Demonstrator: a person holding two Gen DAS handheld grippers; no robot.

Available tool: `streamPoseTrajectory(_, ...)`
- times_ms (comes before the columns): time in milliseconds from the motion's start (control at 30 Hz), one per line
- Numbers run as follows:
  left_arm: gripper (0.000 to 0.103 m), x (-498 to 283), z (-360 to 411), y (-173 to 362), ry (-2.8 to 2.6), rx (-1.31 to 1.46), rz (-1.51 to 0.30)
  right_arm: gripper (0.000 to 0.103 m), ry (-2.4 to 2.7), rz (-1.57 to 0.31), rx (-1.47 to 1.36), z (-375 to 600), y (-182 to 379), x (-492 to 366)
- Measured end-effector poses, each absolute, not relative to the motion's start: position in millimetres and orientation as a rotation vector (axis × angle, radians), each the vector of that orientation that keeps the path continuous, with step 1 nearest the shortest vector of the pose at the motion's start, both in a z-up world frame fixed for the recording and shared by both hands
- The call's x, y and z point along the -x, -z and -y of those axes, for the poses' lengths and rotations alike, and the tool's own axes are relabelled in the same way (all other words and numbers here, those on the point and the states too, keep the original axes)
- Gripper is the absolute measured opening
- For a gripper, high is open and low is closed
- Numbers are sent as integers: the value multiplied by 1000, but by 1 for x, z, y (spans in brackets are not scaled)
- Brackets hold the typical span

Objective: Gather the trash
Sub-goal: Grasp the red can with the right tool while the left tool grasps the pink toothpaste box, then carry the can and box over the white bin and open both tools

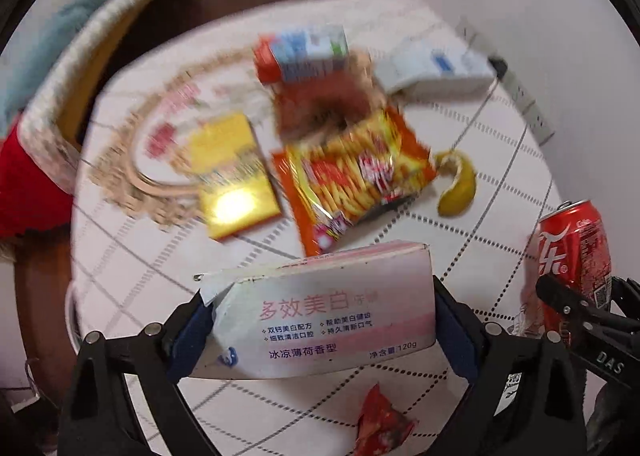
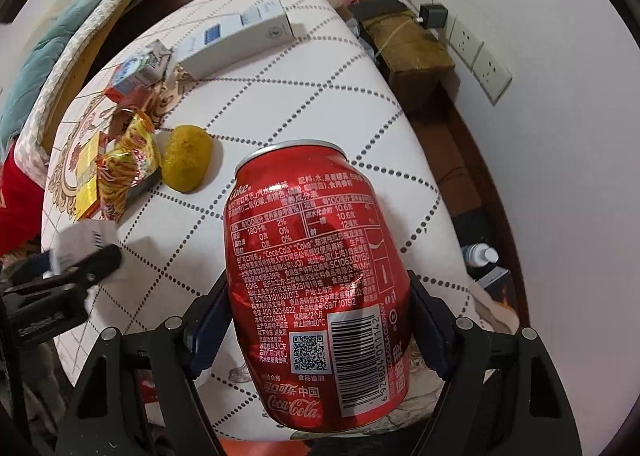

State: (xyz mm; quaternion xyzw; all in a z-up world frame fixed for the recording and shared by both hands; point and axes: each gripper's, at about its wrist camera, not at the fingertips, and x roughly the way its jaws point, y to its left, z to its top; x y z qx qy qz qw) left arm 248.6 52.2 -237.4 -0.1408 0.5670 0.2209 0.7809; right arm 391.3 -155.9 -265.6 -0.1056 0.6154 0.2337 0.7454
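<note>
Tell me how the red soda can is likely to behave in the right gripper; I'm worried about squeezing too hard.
The soda can, clamped in the right gripper, already shows dents, so it probably has thin walls and may crumple further. It is probably empty and light, though its top is hard to see. Its glossy round surface could slip or twist between the pads.

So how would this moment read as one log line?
left gripper: shut on toothpaste box | right gripper: shut on cola can | table: trash remains

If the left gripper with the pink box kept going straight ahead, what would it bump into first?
Probably the orange snack bag, lying just beyond the pink toothpaste box that the left gripper holds. Depth is unclear, so it might pass above.
</note>
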Motion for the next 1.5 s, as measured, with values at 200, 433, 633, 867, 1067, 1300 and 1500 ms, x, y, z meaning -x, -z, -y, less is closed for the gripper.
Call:
streamPoseTrajectory(200,97,-208,-54,194,-552,266,-1084,81,-567,-1269,204,145,233,-377)
streamPoseTrajectory(433,97,-141,-75,136,-655,286,-955,81,-696,-1159,167,110,175,-345)
streamPoseTrajectory(633,97,-79,-115,100,-764,299,-873,81,-846,-1089,172,61,132,-297)
streamPoseTrajectory(867,97,7,-176,89,-900,365,-838,81,-1049,-1065,214,-22,105,-221)
streamPoseTrajectory(1067,97,84,-249,123,-970,515,-886,81,-1181,-1123,296,-104,126,-151)
streamPoseTrajectory(1300,97,169,-357,217,-955,826,-1002,81,-1287,-1269,491,-222,208,-61)
streamPoseTrajectory(1500,98,210,-428,312,-875,1129,-1079,81,-1288,-1398,670,-313,294,-1)
